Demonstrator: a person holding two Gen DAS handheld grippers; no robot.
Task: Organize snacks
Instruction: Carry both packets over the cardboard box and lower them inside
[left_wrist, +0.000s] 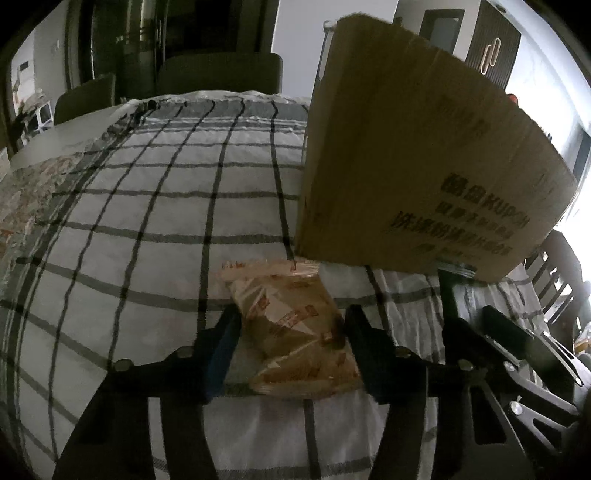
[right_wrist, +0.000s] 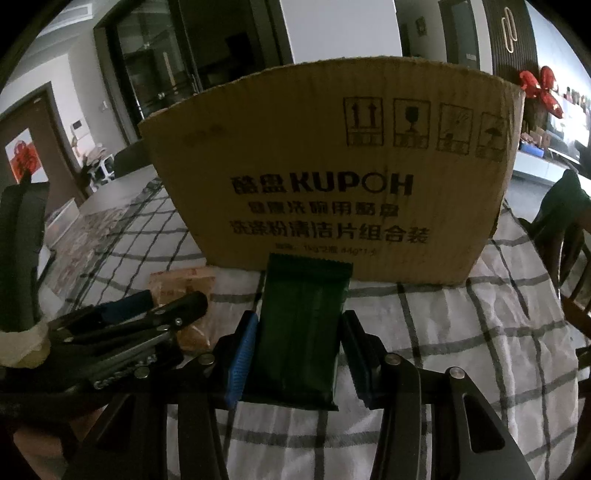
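A tan snack packet (left_wrist: 295, 325) lies on the checked tablecloth, between the fingers of my left gripper (left_wrist: 290, 321), which close on its sides. It also shows in the right wrist view (right_wrist: 184, 286). A dark green snack packet (right_wrist: 301, 328) sits between the fingers of my right gripper (right_wrist: 299, 325), which press its sides. A tall cardboard box (right_wrist: 332, 177) printed KUPOH stands just beyond both packets; it shows at the right in the left wrist view (left_wrist: 424, 155). The left gripper (right_wrist: 147, 314) lies left of the right one.
The checked tablecloth (left_wrist: 166, 221) covers the table, with a patterned mat (left_wrist: 29, 199) at its left edge. Dark chairs (left_wrist: 218, 74) stand at the far side and another chair (right_wrist: 569, 221) at the right. A red bow (right_wrist: 539, 88) hangs behind the box.
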